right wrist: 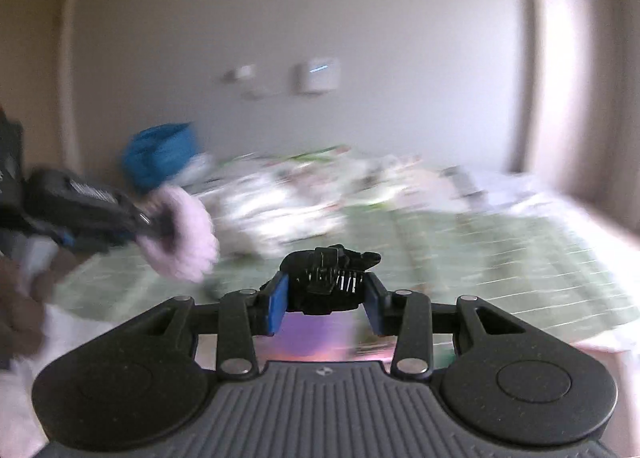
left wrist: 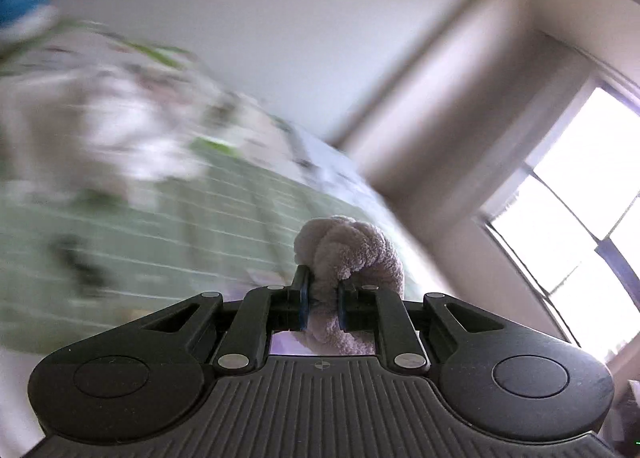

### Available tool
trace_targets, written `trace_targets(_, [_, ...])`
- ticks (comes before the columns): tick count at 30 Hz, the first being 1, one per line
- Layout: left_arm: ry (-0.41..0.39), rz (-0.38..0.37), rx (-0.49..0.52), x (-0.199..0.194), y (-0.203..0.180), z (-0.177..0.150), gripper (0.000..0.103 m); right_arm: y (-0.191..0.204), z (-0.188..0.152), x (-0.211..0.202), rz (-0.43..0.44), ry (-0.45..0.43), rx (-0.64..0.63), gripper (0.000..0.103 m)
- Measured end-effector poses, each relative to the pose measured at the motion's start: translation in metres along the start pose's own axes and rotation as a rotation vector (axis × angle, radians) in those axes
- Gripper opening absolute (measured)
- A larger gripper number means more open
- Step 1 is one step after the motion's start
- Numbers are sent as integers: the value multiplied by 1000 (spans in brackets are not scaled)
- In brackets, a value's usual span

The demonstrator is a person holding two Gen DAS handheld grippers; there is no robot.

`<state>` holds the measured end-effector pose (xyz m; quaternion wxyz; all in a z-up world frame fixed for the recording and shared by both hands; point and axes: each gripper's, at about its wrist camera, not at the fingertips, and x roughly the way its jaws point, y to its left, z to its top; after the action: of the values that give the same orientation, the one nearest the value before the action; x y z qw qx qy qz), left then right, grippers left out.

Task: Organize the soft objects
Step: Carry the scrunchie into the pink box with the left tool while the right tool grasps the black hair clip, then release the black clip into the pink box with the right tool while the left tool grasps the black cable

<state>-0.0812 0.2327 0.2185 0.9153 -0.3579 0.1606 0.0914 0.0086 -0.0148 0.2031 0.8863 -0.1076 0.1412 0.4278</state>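
Left tongs (left wrist: 322, 298) clamped on a fluffy pink scrunchie (left wrist: 352, 254), held above the green-striped bed (left wrist: 200, 218). Right tongs (right wrist: 326, 302) clamped on a black hair claw (right wrist: 330, 278) over the same bed; a blurred blue bundle (right wrist: 160, 156) lies near the wall (right wrist: 280, 18).

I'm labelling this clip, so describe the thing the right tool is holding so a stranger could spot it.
Start at the green striped bedspread and come forward to the right tool. Clamped between its blue pads is a black hair claw clip, hard and toothed, unlike the fluffy pale pink scrunchie in the left tool.
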Motion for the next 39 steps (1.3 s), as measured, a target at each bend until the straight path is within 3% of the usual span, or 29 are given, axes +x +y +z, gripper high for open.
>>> trace_targets(5, [179, -186, 102, 94, -102, -22, 15, -90, -25, -17, -250, -12, -10, 39])
trace_targets(7, [261, -235, 134, 136, -133, -36, 15, -118, -41, -14, -321, 1, -9, 39])
trace_targets(9, [380, -260, 146, 181, -150, -56, 19, -143, -56, -6, -337, 24, 29, 40])
trace_targets(11, [517, -209, 156, 224, -157, -82, 20, -161, -70, 5, -299, 60, 89, 46])
trace_targets(12, [566, -147, 158, 241, -155, -94, 21, -167, -77, 11, -294, 82, 131, 51])
trace_targets(14, [592, -39, 160, 257, -147, -113, 22, -173, -94, 21, -284, 126, 183, 56])
trace_targets(19, [581, 20, 169, 249, -108, -112, 22, -161, -114, 34, -276, 166, 142, 57])
trace_targets(22, [579, 39, 232, 235, -100, -92, 22, -158, -114, 30, -251, 150, 150, 65])
trace_targets(26, [523, 12, 208, 179, -79, -67, 22, -152, -116, 30, -264, 163, 115, 65])
trace_targets(31, [368, 30, 110, 101, -24, -33, 22, -143, -112, 28, -268, 172, 115, 65])
trace_targets(36, [174, 169, -39, 39, 67, 16, 22, -99, -107, 16, -234, 193, 64, 67])
trace_targets(39, [173, 313, -132, 35, 129, 35, 22, -66, -108, 6, -180, 198, 59, 72])
